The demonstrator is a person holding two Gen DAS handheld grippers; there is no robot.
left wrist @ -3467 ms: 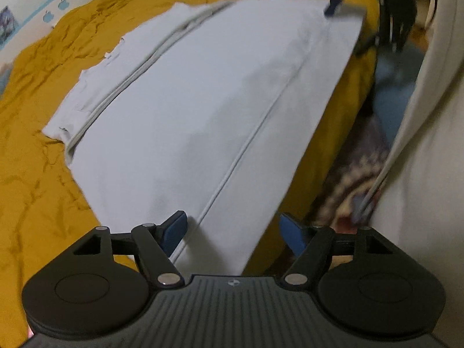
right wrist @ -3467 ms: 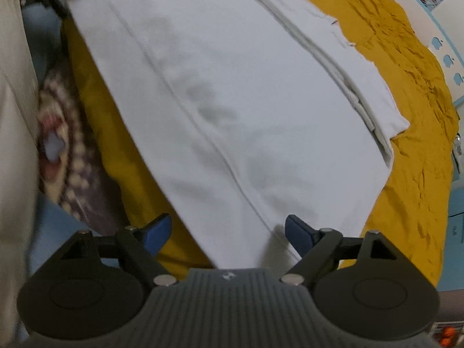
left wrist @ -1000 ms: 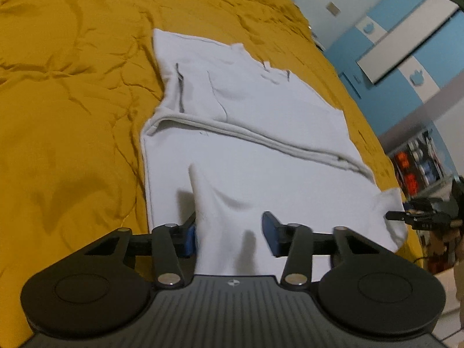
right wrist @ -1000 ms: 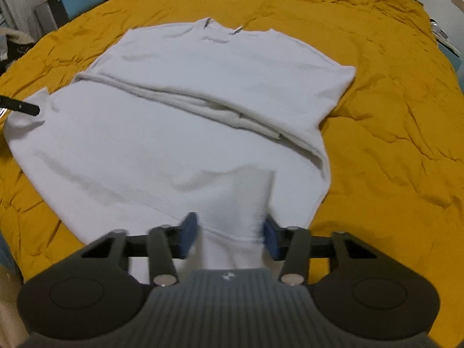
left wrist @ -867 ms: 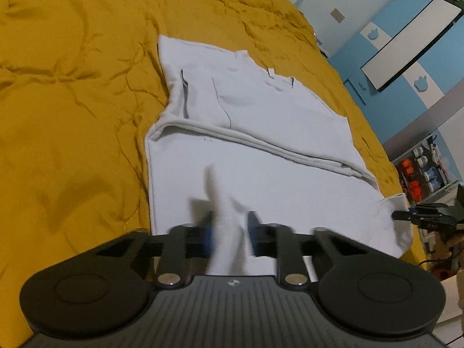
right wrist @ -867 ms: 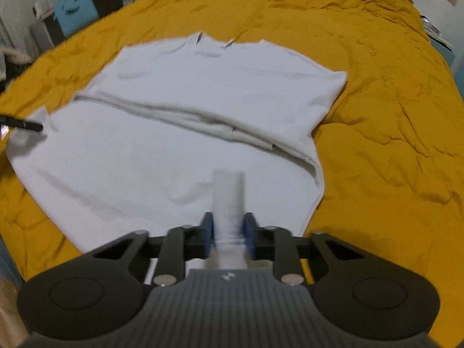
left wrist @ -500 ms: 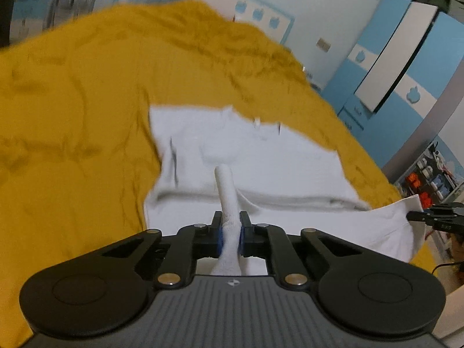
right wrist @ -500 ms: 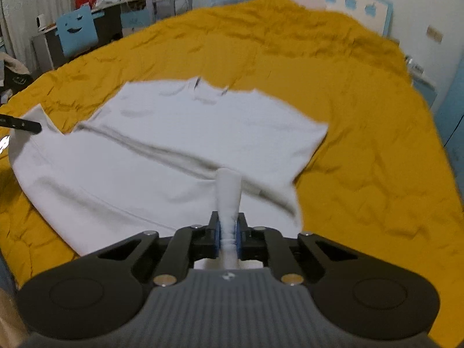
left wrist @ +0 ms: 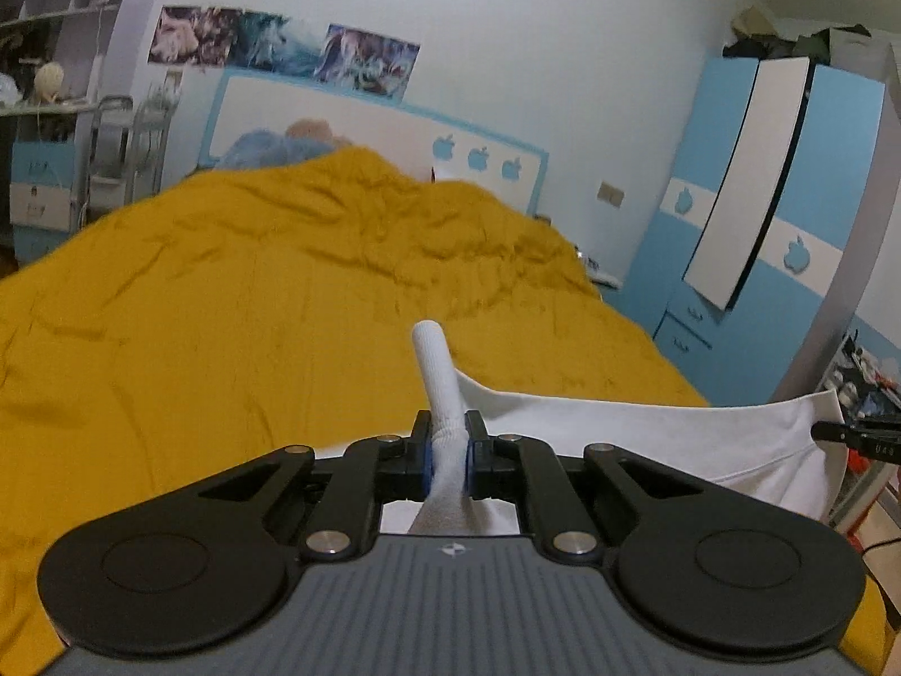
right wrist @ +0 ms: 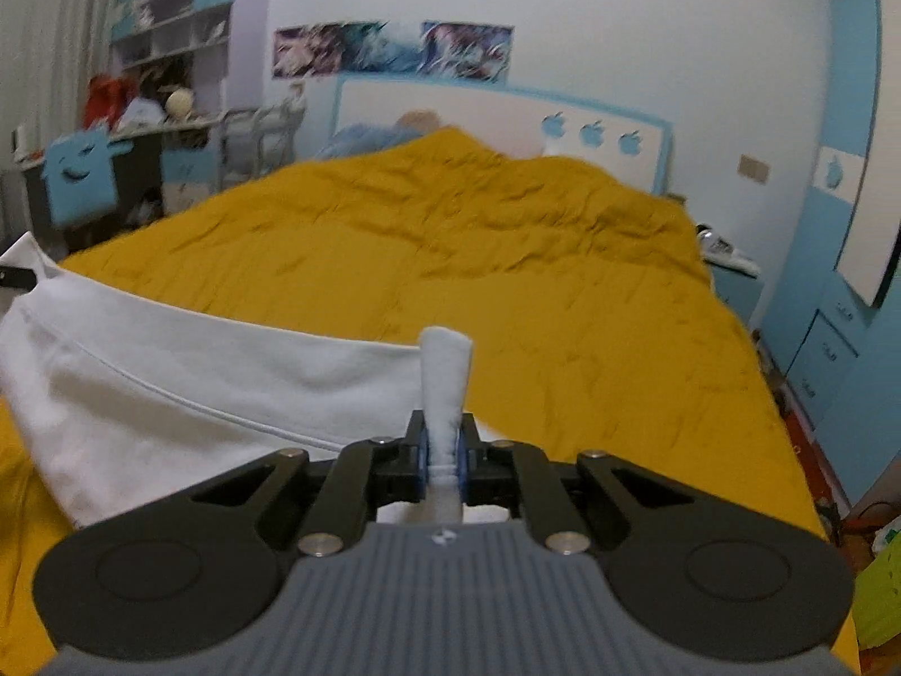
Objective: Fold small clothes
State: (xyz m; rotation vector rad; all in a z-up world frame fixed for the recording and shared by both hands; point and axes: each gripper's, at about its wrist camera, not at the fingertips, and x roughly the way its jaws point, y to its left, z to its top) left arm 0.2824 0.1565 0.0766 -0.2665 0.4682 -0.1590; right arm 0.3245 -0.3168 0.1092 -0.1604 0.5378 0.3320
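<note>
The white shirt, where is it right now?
The white shirt hangs between both tongs, left and right, each pinching a hem corner above the yellow bedspread.

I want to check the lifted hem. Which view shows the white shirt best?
The right wrist view: the white shirt spreads wide, its hem seam visible, pinched in the right gripper. The left wrist view shows a narrower strip beyond the left gripper.

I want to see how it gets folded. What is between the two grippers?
The white shirt hangs stretched between them. The left gripper and right gripper each pinch a corner above the yellow blanket; both views show it.
</note>
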